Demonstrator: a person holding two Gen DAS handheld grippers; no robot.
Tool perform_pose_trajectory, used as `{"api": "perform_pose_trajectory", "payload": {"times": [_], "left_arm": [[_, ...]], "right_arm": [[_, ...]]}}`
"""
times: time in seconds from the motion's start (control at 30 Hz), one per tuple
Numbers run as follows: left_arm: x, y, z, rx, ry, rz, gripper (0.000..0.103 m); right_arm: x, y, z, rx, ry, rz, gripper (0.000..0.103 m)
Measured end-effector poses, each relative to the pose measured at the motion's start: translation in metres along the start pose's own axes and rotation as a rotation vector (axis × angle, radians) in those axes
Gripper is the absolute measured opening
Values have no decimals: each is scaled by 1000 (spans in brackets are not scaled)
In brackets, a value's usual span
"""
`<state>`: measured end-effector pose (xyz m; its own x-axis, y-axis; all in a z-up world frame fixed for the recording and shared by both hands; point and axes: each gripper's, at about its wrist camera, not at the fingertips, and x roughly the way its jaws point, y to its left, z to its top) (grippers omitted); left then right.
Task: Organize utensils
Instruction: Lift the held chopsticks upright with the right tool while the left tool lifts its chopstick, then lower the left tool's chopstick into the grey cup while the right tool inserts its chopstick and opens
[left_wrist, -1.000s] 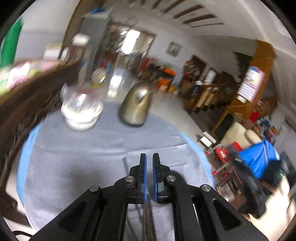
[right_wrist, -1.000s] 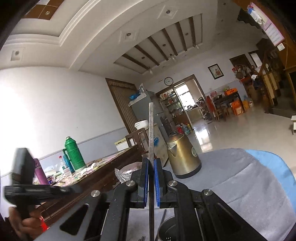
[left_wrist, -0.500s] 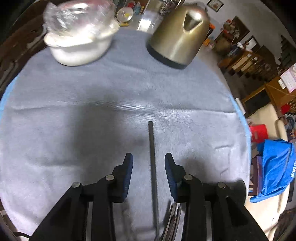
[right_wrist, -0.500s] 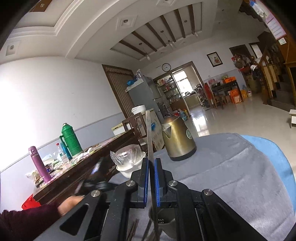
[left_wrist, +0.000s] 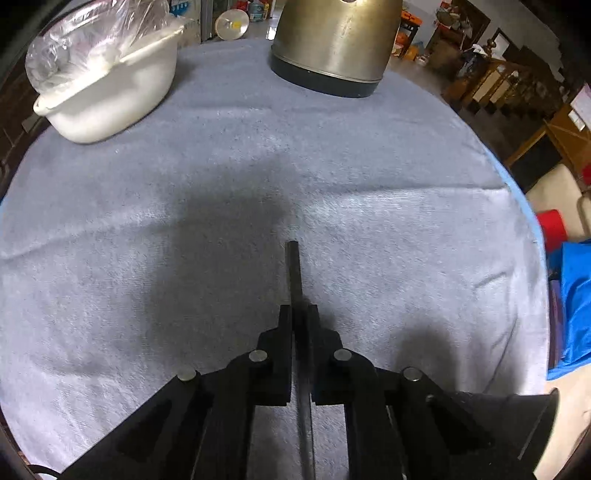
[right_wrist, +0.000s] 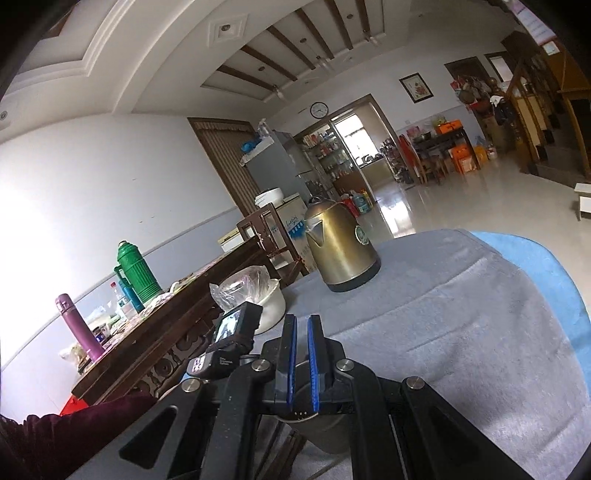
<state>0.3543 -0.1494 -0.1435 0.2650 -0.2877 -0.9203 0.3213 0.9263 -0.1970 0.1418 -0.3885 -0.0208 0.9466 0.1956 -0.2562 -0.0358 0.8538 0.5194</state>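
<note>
The left gripper (left_wrist: 298, 314) is squeezing a thin dark chopstick (left_wrist: 293, 266) between its closed jaws; the stick is poking out forward over the fuzzy grey cloth (left_wrist: 184, 221). The right gripper (right_wrist: 300, 354) is sitting closed with nothing in it, above a round dark cup (right_wrist: 321, 435). A shiny gold kettle (left_wrist: 336, 44) and a smooth white bowl (left_wrist: 110, 96) are standing farther back.

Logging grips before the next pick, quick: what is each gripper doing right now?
Left gripper: shut on a dark chopstick lying on the grey cloth.
Right gripper: shut, nothing visible between its pads.
</note>
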Motion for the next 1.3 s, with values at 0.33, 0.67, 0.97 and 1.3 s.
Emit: {"api": "perform_pose_trajectory", "payload": {"times": [0.33,0.67,0.97,1.3], "left_arm": [[-80,5,-36,1,-194,-101,6],[-176,4,-90,66,-467,-191,6],[-222,9,-113,85,-579,-220,6],[-251,8,-117,70,-650,-230,6]], "right_arm": [[27,-106,-7,359,426,-346,54],[74,-153,-11,455,592,-612,36],[118,-129,-12,217,675,-830,16],[74,-89,-7,153,513,-643,6]]}}
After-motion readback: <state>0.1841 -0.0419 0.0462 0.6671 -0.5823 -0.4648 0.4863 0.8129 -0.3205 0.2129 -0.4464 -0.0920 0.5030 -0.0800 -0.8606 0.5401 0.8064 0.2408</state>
